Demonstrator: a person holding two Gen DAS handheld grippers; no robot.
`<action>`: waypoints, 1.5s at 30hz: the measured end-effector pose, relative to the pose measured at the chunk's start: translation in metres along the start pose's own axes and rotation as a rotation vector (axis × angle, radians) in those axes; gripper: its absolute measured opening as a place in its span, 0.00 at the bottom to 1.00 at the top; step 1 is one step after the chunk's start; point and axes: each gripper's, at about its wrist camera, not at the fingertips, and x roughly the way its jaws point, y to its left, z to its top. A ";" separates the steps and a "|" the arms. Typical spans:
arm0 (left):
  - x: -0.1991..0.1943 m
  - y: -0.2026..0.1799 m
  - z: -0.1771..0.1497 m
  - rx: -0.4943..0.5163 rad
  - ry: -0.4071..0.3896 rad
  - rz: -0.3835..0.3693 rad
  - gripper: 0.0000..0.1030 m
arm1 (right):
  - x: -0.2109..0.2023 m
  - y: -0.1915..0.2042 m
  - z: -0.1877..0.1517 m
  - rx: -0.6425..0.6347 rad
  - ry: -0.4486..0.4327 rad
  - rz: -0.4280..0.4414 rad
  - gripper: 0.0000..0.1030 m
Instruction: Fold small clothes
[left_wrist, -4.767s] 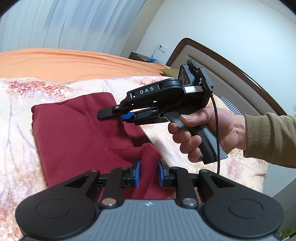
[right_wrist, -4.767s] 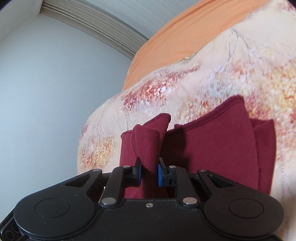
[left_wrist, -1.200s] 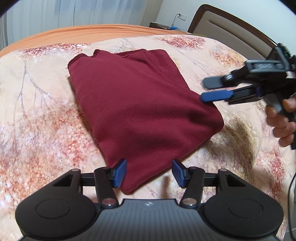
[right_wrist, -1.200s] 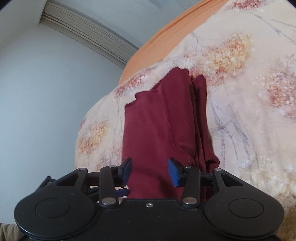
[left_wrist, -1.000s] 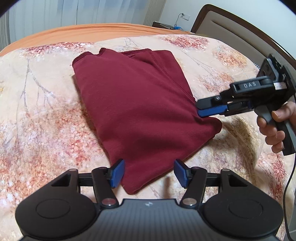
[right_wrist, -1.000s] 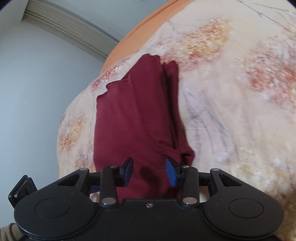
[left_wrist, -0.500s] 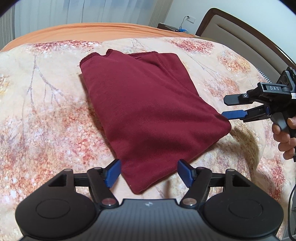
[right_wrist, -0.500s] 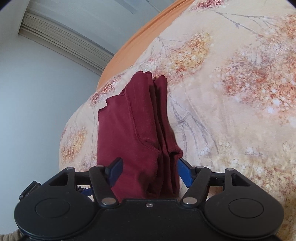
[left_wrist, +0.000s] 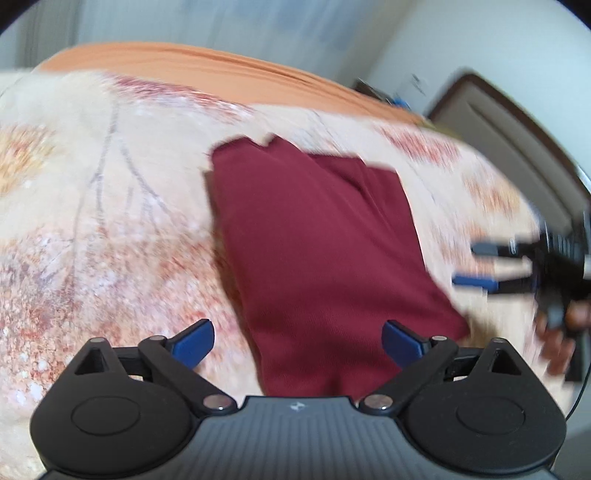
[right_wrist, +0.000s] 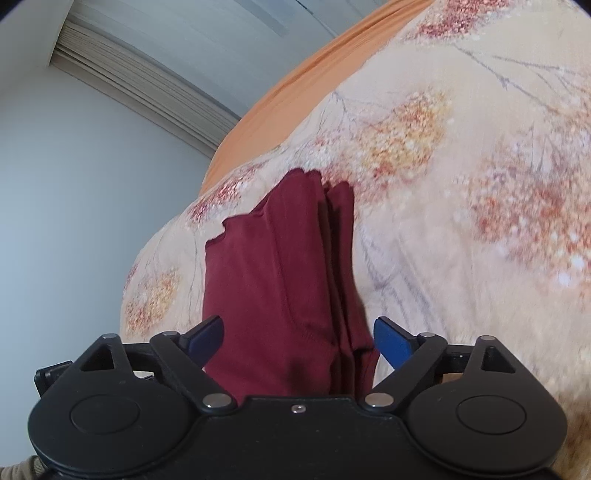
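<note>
Folded maroon garment (left_wrist: 317, 251) lies on floral bedspread (left_wrist: 92, 206); left gripper (left_wrist: 298, 341) and right gripper (right_wrist: 298, 339) gape empty.

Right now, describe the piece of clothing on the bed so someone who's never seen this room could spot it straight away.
Start at the bed with the floral bedspread, pale beige with reddish blossom patches. On it lies the folded garment, a flat dark red stack, between the open left gripper and open right gripper. It is the only plain, deep-coloured cloth there, with layered edges along one side.
</note>
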 end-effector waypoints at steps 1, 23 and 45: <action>0.003 0.006 0.006 -0.043 -0.007 -0.008 0.97 | 0.003 -0.003 0.004 0.006 -0.006 0.005 0.88; 0.089 0.042 0.041 -0.318 0.074 -0.139 0.80 | 0.087 -0.038 0.026 0.124 0.102 0.150 0.85; 0.102 0.031 0.043 -0.323 0.069 -0.106 0.77 | 0.107 -0.027 0.025 0.079 0.171 0.096 0.53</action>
